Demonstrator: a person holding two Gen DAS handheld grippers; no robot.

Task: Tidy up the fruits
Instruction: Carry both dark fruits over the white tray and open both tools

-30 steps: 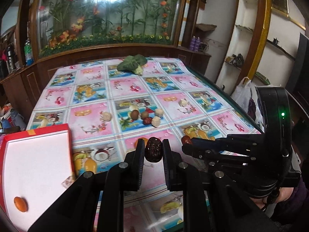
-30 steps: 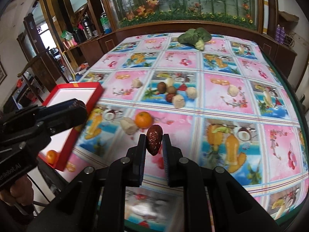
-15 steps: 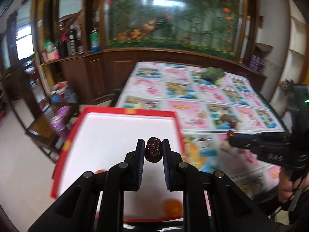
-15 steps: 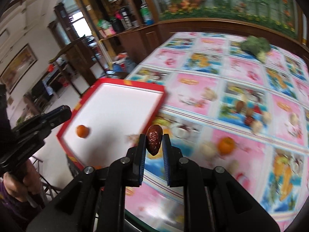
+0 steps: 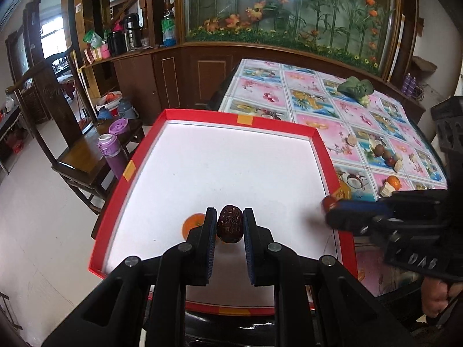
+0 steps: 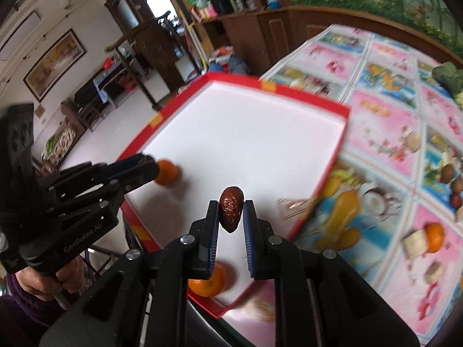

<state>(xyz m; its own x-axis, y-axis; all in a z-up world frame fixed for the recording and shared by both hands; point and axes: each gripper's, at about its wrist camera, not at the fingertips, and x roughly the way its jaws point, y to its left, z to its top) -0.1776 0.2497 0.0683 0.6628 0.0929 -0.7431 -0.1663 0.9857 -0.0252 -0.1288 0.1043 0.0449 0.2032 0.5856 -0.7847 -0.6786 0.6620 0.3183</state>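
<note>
Left gripper (image 5: 230,227): pinching a dried red date (image 5: 230,223), jaws drawn in to its width, hanging over the near part of the red-rimmed white tray (image 5: 317,141). An orange (image 5: 192,224) lies on the tray floor just left of the fingers, partly hidden by them. Right gripper enters from the right edge with something red at its tip; blurred, cannot tell more. More fruit sits well apart on the flowered tablecloth (image 5: 306,82).

Right gripper (image 6: 230,217): closed on a second date (image 6: 230,212), over the tray's near corner. Two oranges in the tray here, one (image 6: 166,172) touching the left gripper's tip in this view, one (image 6: 209,284) under the right fingers.

Handling, judged: the dates look light, wrinkled, slightly soft; a grip across the middle suits them, gentle enough not to crush.

Against a second ago: both grippers were over the tablecloth, dates already held; now both are above the tray, grips unchanged.
</note>
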